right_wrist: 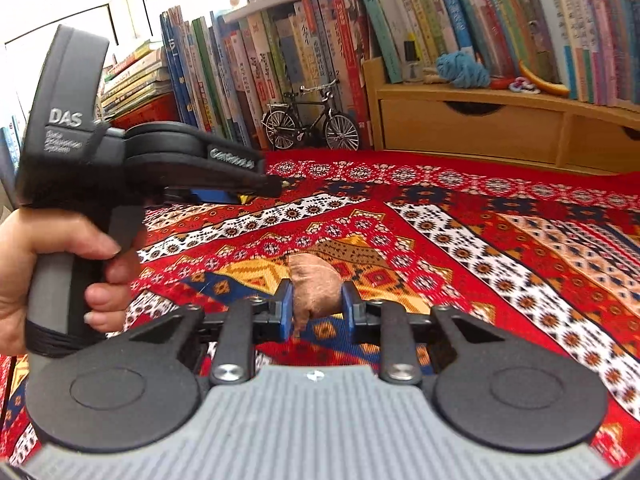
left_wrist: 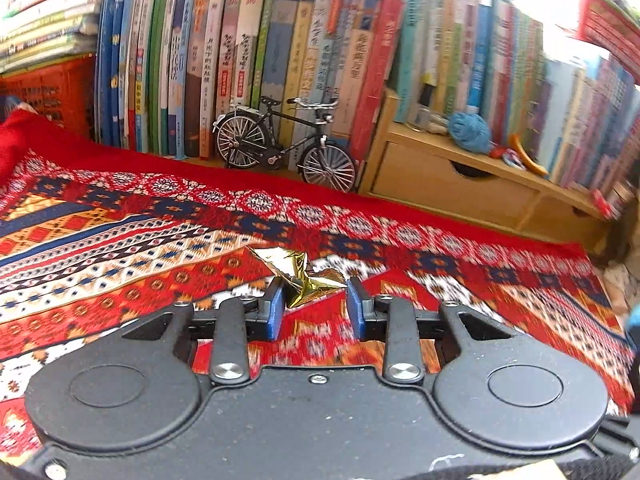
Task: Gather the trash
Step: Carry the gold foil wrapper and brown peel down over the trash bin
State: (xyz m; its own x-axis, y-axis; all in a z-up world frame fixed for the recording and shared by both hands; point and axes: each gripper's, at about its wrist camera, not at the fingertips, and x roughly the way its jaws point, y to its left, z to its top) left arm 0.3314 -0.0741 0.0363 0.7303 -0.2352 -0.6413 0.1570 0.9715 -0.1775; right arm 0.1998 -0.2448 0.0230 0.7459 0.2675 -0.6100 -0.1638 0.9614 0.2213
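The table [right_wrist: 500, 240] is covered by a patterned red cloth. A brown crumpled wad [right_wrist: 316, 290] is clamped between the right gripper [right_wrist: 316, 306] jaws, ready for lifting. A gold foil scrap [left_wrist: 302, 276] is pinched by the left gripper [left_wrist: 316, 300], for collection.

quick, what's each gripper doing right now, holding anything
left gripper: closed on a crumpled gold foil wrapper, above the patterned red cloth.
right gripper: closed on a crumpled brown paper wad.

Bright daylight, blown-out upper corners, fisheye bending, slight motion blur
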